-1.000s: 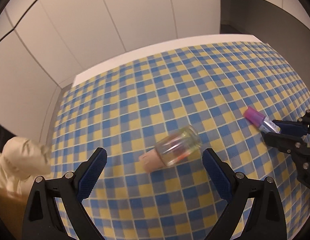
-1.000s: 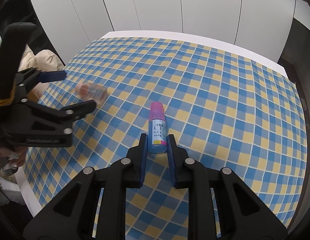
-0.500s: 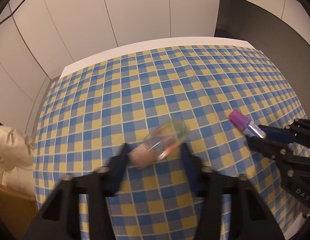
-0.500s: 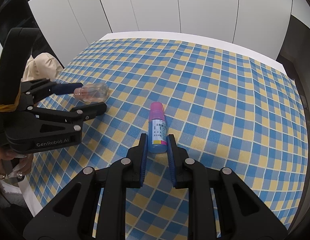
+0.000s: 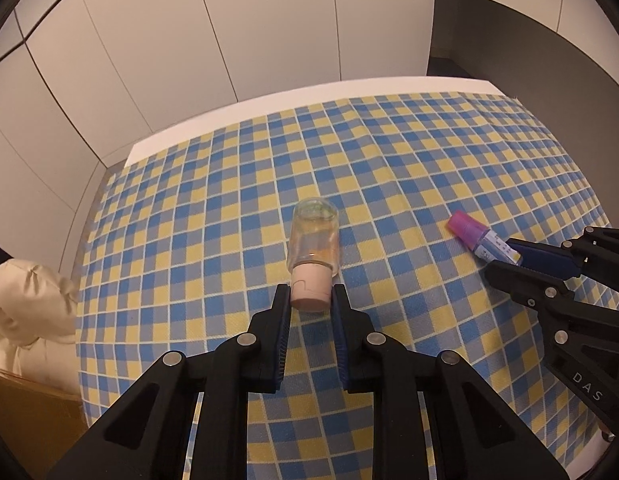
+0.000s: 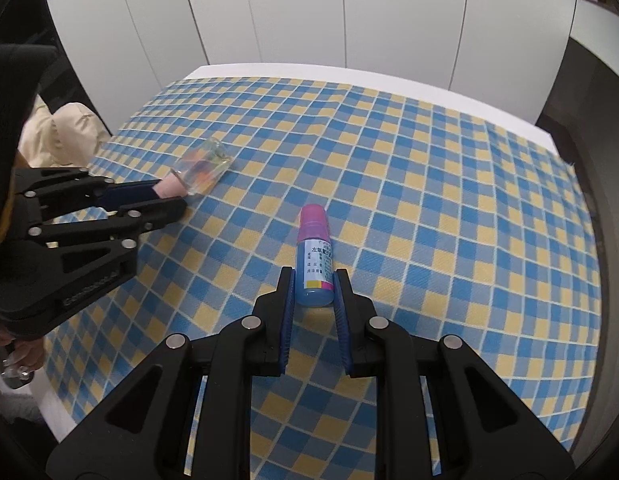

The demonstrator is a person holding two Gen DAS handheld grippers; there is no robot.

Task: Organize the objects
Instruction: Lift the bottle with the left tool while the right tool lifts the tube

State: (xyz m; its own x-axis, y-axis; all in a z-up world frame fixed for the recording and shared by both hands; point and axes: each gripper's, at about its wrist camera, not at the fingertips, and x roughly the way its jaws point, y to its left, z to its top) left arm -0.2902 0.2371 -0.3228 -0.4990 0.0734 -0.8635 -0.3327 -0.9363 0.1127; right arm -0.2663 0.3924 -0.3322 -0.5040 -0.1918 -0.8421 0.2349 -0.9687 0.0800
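Low in the middle of the left wrist view, my left gripper [image 5: 310, 298] is clenched on the pale pink cap of a small clear glass bottle [image 5: 314, 240] — the blue pads press the cap from both sides, and the glass body runs up the frame away from me, lying on the checked tablecloth [image 5: 213, 208]. Something orange shows faintly inside the glass; I cannot tell what it is.

At the same spot in the right wrist view, my right gripper [image 6: 313, 292] is clamped on the base of a blue dropper bottle [image 6: 314, 264] with a magenta cap and a printed label. It also lies on the cloth, cap pointing toward the top of the frame.

From the right wrist view the glass bottle sits at the left, above centre, with my left gripper reaching in from the left edge. From the left wrist view the dropper bottle lies at the right — its magenta cap points to the upper left. The two bottles lie well apart. A cream cloth bundle [image 5: 25, 304] sits off the table at the left edge.
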